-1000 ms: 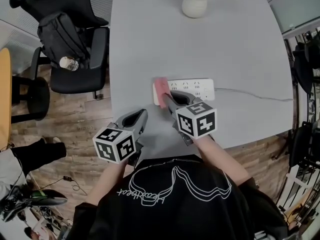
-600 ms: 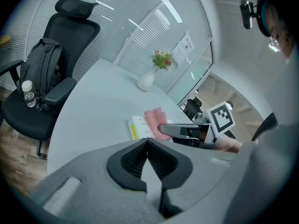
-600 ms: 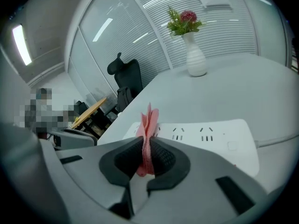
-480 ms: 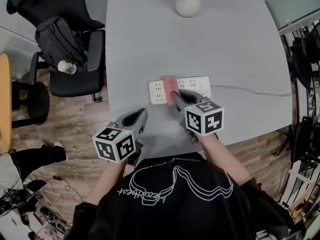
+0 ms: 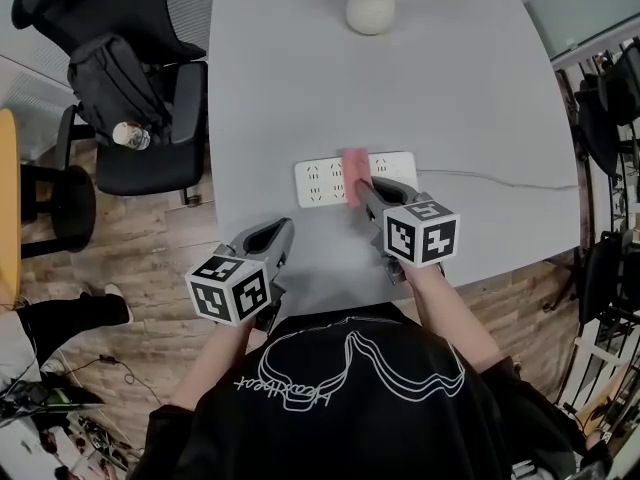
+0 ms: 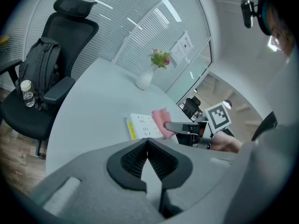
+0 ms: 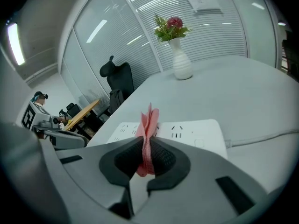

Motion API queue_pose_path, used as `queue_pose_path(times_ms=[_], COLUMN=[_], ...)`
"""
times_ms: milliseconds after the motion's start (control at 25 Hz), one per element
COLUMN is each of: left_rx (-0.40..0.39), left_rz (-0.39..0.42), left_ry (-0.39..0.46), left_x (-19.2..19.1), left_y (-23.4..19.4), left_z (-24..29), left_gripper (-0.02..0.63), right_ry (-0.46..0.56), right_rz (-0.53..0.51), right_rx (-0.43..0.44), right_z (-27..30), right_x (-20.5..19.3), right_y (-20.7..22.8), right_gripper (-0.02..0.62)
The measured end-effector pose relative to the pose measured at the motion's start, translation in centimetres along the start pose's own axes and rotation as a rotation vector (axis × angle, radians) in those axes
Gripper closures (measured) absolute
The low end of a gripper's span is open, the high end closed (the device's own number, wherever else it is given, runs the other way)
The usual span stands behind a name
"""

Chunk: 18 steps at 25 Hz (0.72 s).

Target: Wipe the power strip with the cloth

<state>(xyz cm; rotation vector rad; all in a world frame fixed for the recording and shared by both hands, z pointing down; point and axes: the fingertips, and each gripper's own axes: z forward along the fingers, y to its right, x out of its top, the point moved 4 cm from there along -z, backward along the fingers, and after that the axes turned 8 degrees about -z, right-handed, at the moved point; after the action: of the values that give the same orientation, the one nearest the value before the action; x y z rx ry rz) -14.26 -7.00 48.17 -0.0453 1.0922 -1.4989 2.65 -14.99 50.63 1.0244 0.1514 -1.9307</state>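
Fingers (image 7: 164, 160) of the right gripper (image 5: 362, 188) are clamped on the pink cloth (image 5: 354, 162), which lies across the middle of the white power strip (image 5: 318, 181) on the grey worktop (image 5: 460, 98). The left gripper (image 5: 283, 231) hovers at the worktop's near edge, its fingers pressed together with nothing between them.

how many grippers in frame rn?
2. Left gripper hangs by the table's near edge, jaws shut, empty; right gripper holds the pink cloth on the power strip.

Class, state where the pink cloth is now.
In the head view, the pink cloth is clamped in the right hand-held gripper, lying across the middle of the white power strip.
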Motion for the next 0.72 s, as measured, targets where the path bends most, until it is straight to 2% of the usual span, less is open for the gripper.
queue_pose_path(times_ms=[720], left_rx=[-0.029], left_rz=[0.018], left_ry=[-0.010], left_x=[0.5], left_y=[1.3], left_z=[1.3], left_gripper=[0.594], right_ry=[0.019], right_rz=[0.085], right_rx=[-0.117], right_z=[-4.2], right_x=[-1.4], right_y=[5.9], right_gripper=[0.551])
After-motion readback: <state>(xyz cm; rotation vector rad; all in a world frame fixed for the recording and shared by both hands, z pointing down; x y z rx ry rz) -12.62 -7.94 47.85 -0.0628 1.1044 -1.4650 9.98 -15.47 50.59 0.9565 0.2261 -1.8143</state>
